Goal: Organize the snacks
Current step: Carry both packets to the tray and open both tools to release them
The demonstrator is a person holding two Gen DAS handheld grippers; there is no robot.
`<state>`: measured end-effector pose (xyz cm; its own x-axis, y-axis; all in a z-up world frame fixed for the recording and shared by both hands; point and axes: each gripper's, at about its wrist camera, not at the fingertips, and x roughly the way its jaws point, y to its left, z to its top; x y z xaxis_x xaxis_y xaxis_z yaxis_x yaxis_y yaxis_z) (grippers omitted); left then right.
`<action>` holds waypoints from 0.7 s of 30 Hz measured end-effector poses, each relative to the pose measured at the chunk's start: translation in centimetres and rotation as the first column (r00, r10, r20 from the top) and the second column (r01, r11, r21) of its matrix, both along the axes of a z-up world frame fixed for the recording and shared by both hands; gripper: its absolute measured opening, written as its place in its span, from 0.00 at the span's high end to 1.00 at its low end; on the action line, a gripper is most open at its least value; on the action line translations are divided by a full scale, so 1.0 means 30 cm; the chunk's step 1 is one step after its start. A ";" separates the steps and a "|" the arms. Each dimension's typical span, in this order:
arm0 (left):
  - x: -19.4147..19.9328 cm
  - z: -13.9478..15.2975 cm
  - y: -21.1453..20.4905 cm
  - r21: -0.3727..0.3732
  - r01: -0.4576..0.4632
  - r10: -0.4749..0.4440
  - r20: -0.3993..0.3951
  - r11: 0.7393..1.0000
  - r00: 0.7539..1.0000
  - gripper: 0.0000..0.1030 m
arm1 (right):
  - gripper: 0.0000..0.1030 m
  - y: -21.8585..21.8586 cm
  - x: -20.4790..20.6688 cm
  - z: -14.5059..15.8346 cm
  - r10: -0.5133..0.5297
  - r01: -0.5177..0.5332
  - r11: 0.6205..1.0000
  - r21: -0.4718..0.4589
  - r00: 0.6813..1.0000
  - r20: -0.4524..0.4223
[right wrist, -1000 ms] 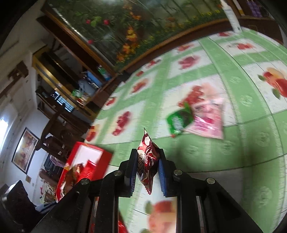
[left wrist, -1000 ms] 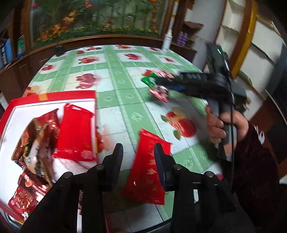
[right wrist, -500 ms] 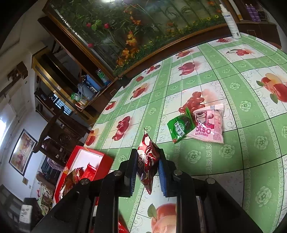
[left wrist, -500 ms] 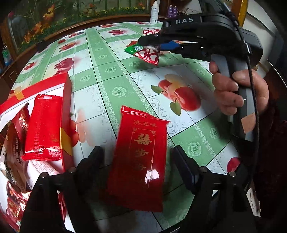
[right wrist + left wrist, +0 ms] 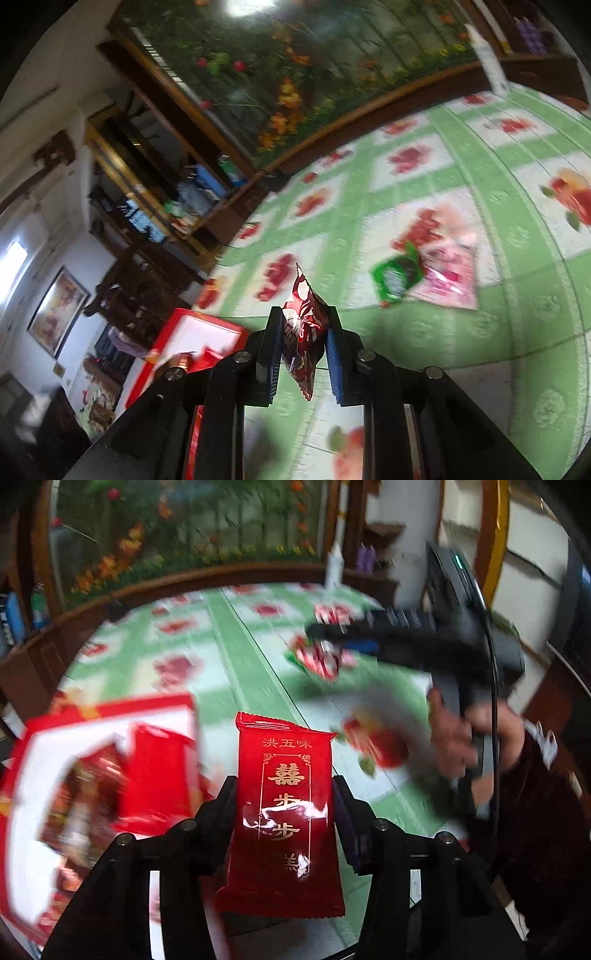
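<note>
A red snack packet with gold lettering (image 5: pixel 284 805) stands upright between the fingers of my left gripper (image 5: pixel 282 794). The jaws are closing and their pads press its two long edges, holding it off the table. To its left is the red box (image 5: pixel 110 705), with another red packet (image 5: pixel 159 775) and several darker snacks inside. My right gripper (image 5: pixel 302 314) is shut on a small dark red and white packet (image 5: pixel 303 332), held above the green tablecloth. In the left wrist view that gripper (image 5: pixel 406 635) hovers at the right, carried by a hand (image 5: pixel 454 738).
A green packet (image 5: pixel 397 275) and a pink packet (image 5: pixel 450 277) lie side by side on the fruit-patterned tablecloth (image 5: pixel 480 350). The red box (image 5: pixel 192 321) sits at the table's near left. A white bottle (image 5: pixel 489 62) stands at the far edge, before a wooden-framed wall.
My left gripper opened wide around the red packet lying on the table, then closed on it and lifted it upright. The right gripper kept its small packet and barely moved.
</note>
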<state>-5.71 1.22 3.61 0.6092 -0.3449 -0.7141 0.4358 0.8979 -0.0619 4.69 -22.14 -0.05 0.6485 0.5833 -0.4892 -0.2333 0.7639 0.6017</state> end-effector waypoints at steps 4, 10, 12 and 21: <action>0.013 0.070 0.110 0.014 -0.134 0.132 0.084 0.991 0.988 0.54 | 0.79 0.110 -0.015 0.035 0.111 -0.117 0.989 0.089 0.991 0.073; 0.048 0.080 0.315 0.032 -0.435 0.425 0.155 0.900 0.892 0.52 | 0.76 0.413 -0.010 0.040 0.291 -0.295 0.954 0.057 0.954 0.079; 0.046 0.074 0.355 0.033 -0.493 0.482 0.167 0.869 0.860 0.40 | 0.75 0.504 -0.013 0.035 0.338 -0.340 0.940 0.022 0.939 0.065; 0.071 0.020 0.292 0.040 -0.438 0.432 0.097 0.898 0.896 0.27 | 0.44 0.330 0.041 0.014 0.136 -0.136 0.983 0.123 0.991 0.010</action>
<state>-3.58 9.97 4.20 0.7467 0.0095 -0.6651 0.0020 0.9999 0.0166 5.92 -12.23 0.38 0.5595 0.7217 -0.4075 -0.3310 0.6453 0.6885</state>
